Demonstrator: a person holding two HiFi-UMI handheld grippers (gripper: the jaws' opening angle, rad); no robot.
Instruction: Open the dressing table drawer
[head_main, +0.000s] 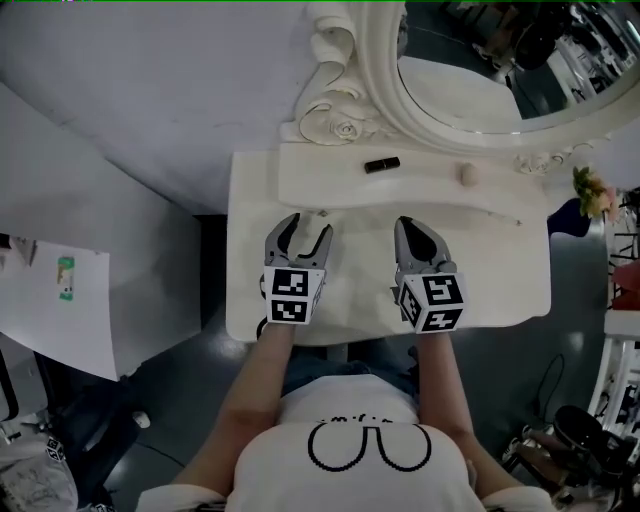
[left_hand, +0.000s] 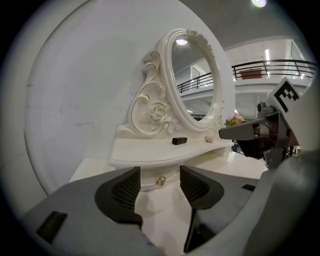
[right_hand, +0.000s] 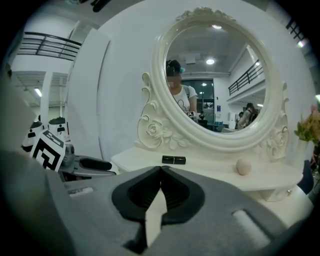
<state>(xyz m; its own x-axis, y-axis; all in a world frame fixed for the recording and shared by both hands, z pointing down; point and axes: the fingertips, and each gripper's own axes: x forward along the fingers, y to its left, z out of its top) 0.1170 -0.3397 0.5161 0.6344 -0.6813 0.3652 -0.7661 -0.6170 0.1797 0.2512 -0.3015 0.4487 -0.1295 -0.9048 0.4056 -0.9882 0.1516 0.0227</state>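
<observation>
So, the drawer (left_hand: 170, 176) sits right under the shelf (head_main: 430, 190) and looks shut, with its little knob (left_hand: 160, 180) poking out just below the shelf's front edge. The left gripper (head_main: 308, 225) has its jaws spread wide with nothing in them. It hangs just in front of the shelf's left half, and in its own view the knob lines up with the gap but sits beyond the pads, untouched. The right gripper (head_main: 406, 224) is pinched together, empty, in front of the shelf's middle. On the shelf a lipstick (head_main: 381, 164) lies left of centre and a beige ball (head_main: 467, 175) sits further right, both back from the edge. In front of the shelf the table (head_main: 500, 270) is bare out to its front edge, so plenty of room. The mirror (head_main: 480, 60) rises behind the shelf.
</observation>
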